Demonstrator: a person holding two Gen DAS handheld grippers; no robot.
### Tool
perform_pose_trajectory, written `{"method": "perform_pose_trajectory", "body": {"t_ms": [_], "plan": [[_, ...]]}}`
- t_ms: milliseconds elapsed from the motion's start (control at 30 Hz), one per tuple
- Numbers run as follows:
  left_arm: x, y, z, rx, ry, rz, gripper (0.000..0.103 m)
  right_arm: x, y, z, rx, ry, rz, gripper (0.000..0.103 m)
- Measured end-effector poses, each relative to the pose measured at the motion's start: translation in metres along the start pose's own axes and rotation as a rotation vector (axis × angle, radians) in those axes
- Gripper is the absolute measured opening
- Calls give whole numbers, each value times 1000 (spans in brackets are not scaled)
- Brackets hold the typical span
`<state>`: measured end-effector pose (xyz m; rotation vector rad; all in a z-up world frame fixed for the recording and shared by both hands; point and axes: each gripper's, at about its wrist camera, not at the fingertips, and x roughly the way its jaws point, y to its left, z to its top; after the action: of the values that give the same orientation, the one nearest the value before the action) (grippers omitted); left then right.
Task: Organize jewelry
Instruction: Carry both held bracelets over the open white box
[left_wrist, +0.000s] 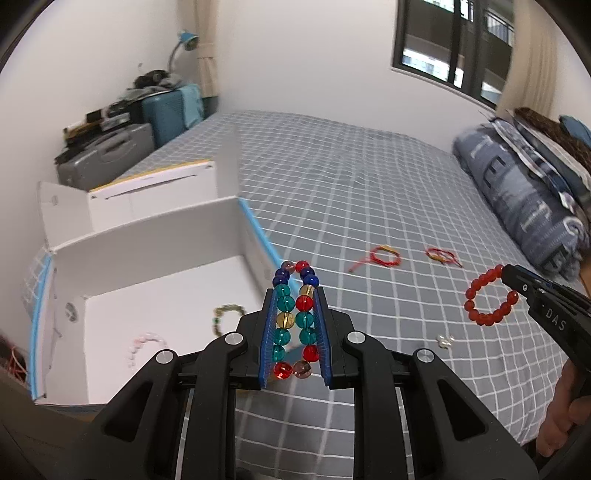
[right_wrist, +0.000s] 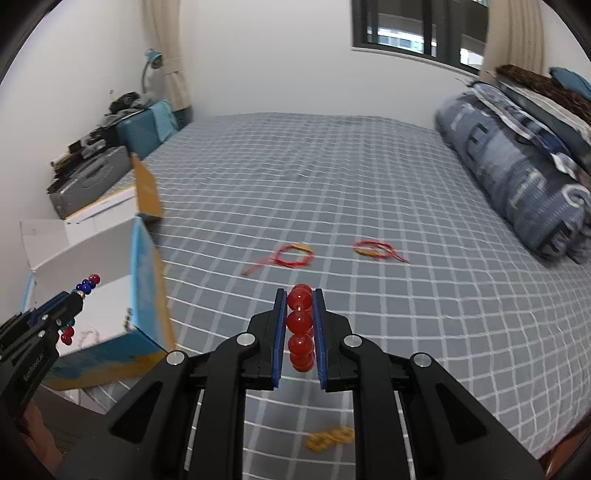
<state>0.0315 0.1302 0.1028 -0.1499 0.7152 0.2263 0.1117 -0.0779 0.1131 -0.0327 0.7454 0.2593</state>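
My left gripper (left_wrist: 295, 291) is shut on a multicoloured bead bracelet (left_wrist: 295, 317) of teal, red, blue and amber beads, held above the bed by the right wall of an open white box (left_wrist: 155, 236). That same bracelet (right_wrist: 86, 284) and left gripper (right_wrist: 75, 295) appear at the left of the right wrist view. Shut on a red bead bracelet (right_wrist: 300, 325), my right gripper (right_wrist: 300, 295) hangs over the checked bedsheet (right_wrist: 332, 177); its ring of red beads (left_wrist: 489, 299) dangles from the right gripper (left_wrist: 508, 273). Inside the box lie a green bead bracelet (left_wrist: 225, 314) and a pale pink one (left_wrist: 142, 345).
Two red string bracelets (left_wrist: 384, 256) (left_wrist: 441, 255) lie on the sheet, also seen as red string bracelets (right_wrist: 295, 255) (right_wrist: 375, 249). A small pearl piece (left_wrist: 445, 341) and a gold chain (right_wrist: 330, 437) rest near the front edge. A rolled quilt (left_wrist: 524, 192) lies at right; suitcases (left_wrist: 107, 155) stand by the wall.
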Motion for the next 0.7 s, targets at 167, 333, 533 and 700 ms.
{"method": "perform_pose_trajectory", "body": {"t_ms": [167,333,533,700], "plan": [[2,33,1,-40,8,62,19,8,31,14,-21,-4,66,13],[3,68,2,-80,14,116,19,17,66,25,-54,-9,121,13],[-2,116,4,-138,17,191,19,22,115,36,-136,-27,162,13],[-5,152,10,-184,29,229,19,29,159,43,-216,-29,184,13]]}}
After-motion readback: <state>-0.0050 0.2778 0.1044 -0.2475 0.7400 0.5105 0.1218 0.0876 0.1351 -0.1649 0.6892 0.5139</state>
